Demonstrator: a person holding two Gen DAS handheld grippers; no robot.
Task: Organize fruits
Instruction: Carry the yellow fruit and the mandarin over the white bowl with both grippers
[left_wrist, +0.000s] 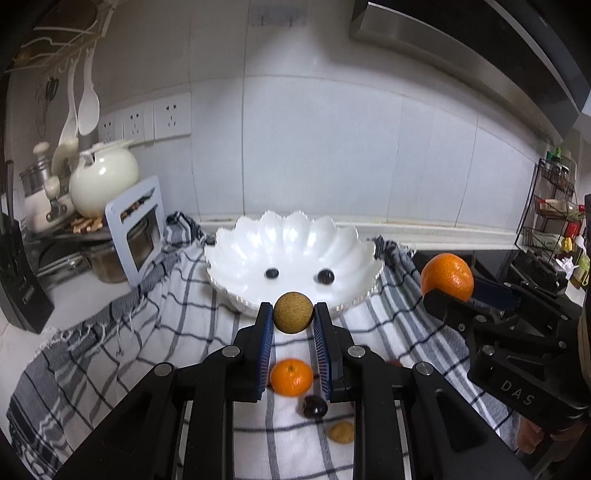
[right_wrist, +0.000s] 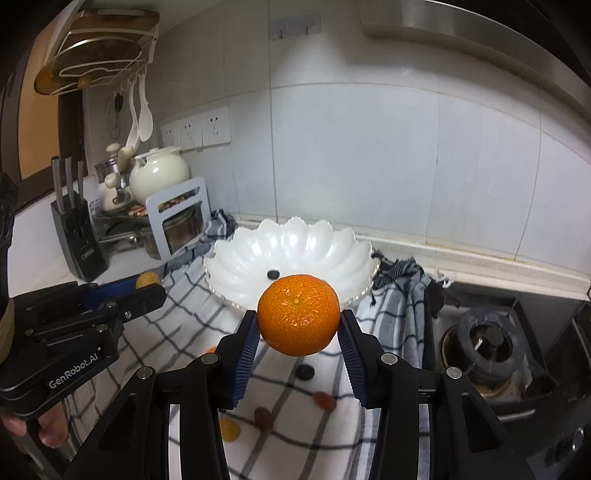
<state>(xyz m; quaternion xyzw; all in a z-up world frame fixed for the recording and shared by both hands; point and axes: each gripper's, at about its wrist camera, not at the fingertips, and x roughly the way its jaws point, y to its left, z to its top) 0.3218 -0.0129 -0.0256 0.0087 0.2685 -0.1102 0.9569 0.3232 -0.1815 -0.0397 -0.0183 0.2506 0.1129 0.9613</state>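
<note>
Both grippers are carrying fruit right now, and the white scalloped bowl (left_wrist: 291, 254) is sitting straight ahead of them, on the far side of the checked cloth (left_wrist: 155, 332).

The left gripper (left_wrist: 293, 314) is pinching a small round brownish fruit (left_wrist: 293, 313) right at its fingertips, looks like a longan, though I'm not totally sure of that. It's hanging just at the near rim of the bowl, so the drop spot is only a little farther forward. The right gripper (right_wrist: 298, 321) is clamping a mandarin (right_wrist: 298, 319) between its blue pads, also lined up dead centre on the bowl (right_wrist: 291, 251), but seemingly sitting a touch farther back from the rim. So I'm guessing the left one is nearer and probably goes first.

The bowl is already holding two small dark fruits (left_wrist: 272, 273) near its middle, well apart from each other. Since both held fruits are round, no long axis to worry about; it's just forward and down.

Still lying on the cloth on the near side: another mandarin (left_wrist: 291, 377), a dark cherry-like one (left_wrist: 314, 406), a tan one (left_wrist: 341, 432) and a few more in the right view, so plenty is left.
</note>
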